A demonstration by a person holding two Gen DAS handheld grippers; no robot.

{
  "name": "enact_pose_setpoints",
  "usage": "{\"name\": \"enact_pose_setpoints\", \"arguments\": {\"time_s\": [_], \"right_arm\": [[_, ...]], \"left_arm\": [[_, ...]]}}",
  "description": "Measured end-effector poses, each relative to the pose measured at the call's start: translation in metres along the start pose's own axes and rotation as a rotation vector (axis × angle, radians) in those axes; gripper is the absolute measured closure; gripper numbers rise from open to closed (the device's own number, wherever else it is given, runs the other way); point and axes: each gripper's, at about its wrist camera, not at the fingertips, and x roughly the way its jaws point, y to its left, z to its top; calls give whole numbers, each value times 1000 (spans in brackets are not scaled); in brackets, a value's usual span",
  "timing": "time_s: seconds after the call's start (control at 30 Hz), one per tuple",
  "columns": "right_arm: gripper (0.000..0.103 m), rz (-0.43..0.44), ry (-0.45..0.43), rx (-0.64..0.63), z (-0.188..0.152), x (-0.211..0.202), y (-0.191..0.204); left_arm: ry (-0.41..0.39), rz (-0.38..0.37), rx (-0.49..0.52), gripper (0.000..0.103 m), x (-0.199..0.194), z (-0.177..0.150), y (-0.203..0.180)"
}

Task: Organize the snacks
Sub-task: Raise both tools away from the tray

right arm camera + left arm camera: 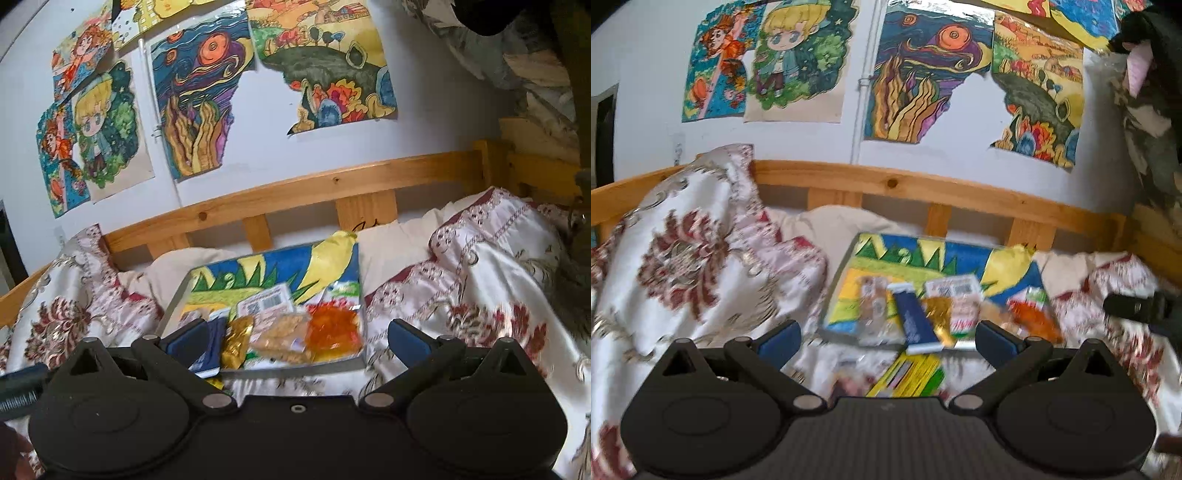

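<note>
Left gripper (886, 338) jaws spread wide, nothing between the blue pads (779, 343), pointing forward and tilted somewhat down. Right gripper (295, 341) same: jaws wide apart, empty, angled down. Right gripper's tip shows at far right of the left view, left gripper's at the right view's left edge.

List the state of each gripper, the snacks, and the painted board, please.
left gripper: open, holds nothing
right gripper: open, holds nothing
blue bar: lying on board
orange bag: lying on board
yellow-green pack: lying on bedspread, off board
painted board: flat on bed
</note>
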Motion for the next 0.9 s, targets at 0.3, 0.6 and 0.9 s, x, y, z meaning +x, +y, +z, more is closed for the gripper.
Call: {"name": "enact_pose_setpoints", "arguments": {"time_s": [0.3,0.6,0.9], "right_arm": [[1,17,53,-64,-27,-19,28],[1,37,182,-95,-64,-29,51],[1,17,145,-96,-74,-56,62]], "left_arm": [[56,109,5,1,-31,-38,27],[47,195,-19,1,-49,-46,36],[48,193,-95,1,-77,-46,44]]}}
